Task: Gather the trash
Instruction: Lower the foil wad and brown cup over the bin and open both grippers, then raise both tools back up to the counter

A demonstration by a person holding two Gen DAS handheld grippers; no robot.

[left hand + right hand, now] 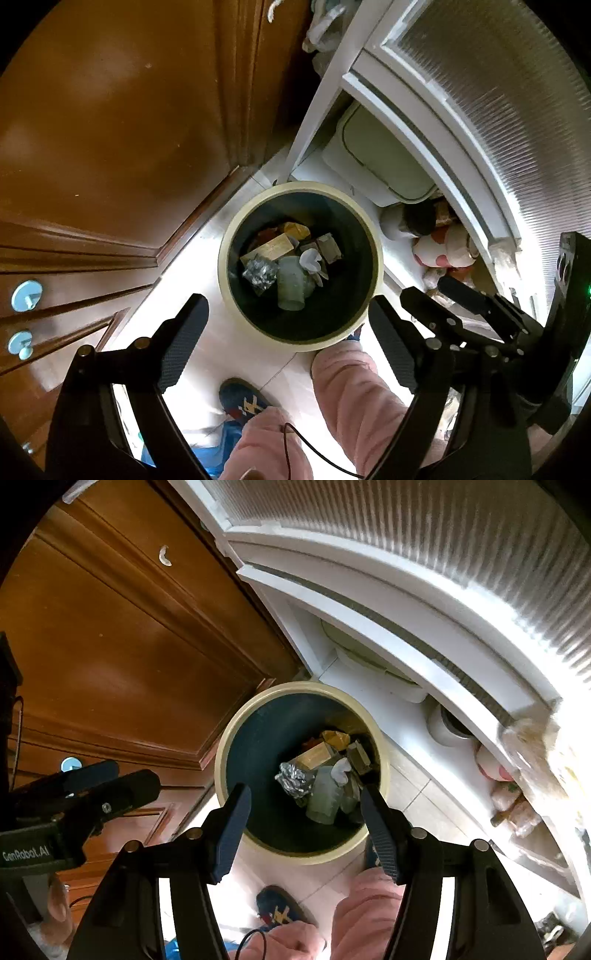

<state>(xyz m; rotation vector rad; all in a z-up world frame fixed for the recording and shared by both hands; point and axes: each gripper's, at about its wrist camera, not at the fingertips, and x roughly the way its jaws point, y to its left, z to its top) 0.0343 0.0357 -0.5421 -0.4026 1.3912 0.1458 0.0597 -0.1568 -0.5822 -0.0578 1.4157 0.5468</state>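
Note:
A round bin with a cream rim (223, 266) (219, 771) stands on the pale tiled floor. Inside lie a crumpled foil ball (260, 275) (295, 781), a clear plastic cup (291, 286) (325, 801), a tan cardboard piece (271, 249) (316, 757) and other scraps. My left gripper (288, 345) hangs open above the bin's near edge, with nothing between its fingers. My right gripper (306, 830) is open over the same edge and also holds nothing. Each gripper shows in the other's view: the right (439, 299), the left (122, 779).
A brown wooden cabinet (129, 129) lines the left side. A white frame with ribbed glass (480, 92) curves along the right, with a white lidded container (384, 155) and clutter (443, 251) under it. The person's pink trouser legs (351, 387) and blue slipper (240, 398) are just below the bin.

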